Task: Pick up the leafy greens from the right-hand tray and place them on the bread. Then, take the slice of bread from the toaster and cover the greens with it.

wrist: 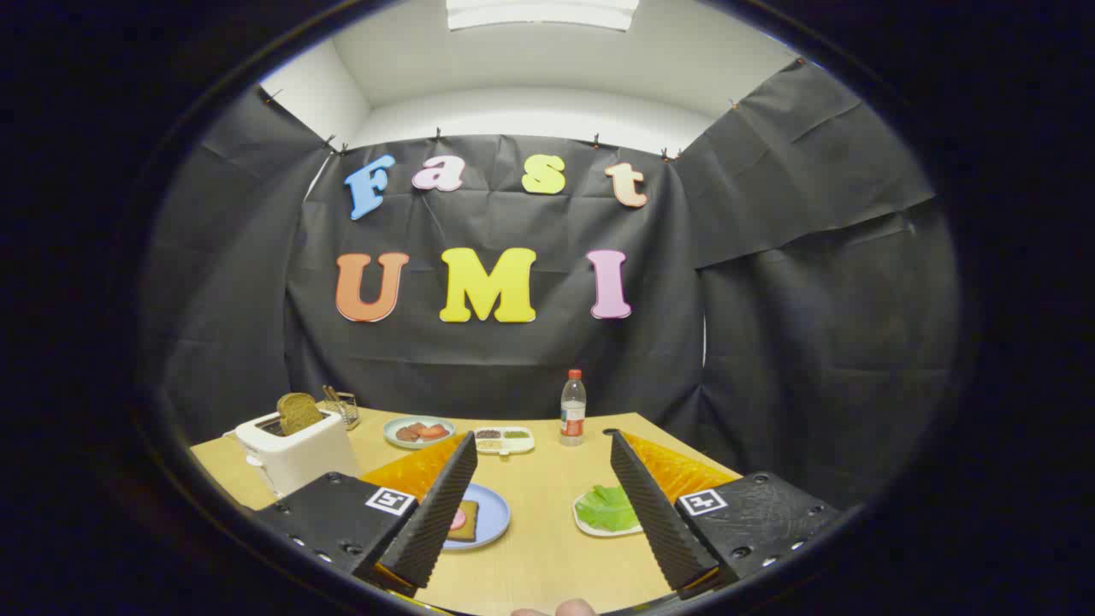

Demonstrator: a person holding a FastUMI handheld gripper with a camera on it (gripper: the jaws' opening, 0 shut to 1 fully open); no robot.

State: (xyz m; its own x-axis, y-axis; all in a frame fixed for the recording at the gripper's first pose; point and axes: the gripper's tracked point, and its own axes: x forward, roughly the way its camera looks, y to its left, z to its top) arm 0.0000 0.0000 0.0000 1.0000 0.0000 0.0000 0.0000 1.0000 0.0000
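Observation:
The leafy greens (607, 509) lie on a small white tray (590, 527) on the wooden table, just left of my right finger (654, 513). A slice of bread with a pink round piece on it (463, 519) rests on a blue plate (494, 515) beside my left finger (436, 513). At the back left, a white toaster (295, 452) holds a brown bread slice (299, 412) standing up out of its slot. My gripper (541, 445) is open, raised above the table, with nothing between its fingers.
Beyond the fingers stand a pale green plate with red food (418, 431), a small divided dish of seasonings (504, 440) and a clear bottle with a red cap (572, 409). A small metal rack (342, 406) stands behind the toaster. A fingertip (571, 608) shows below the gripper.

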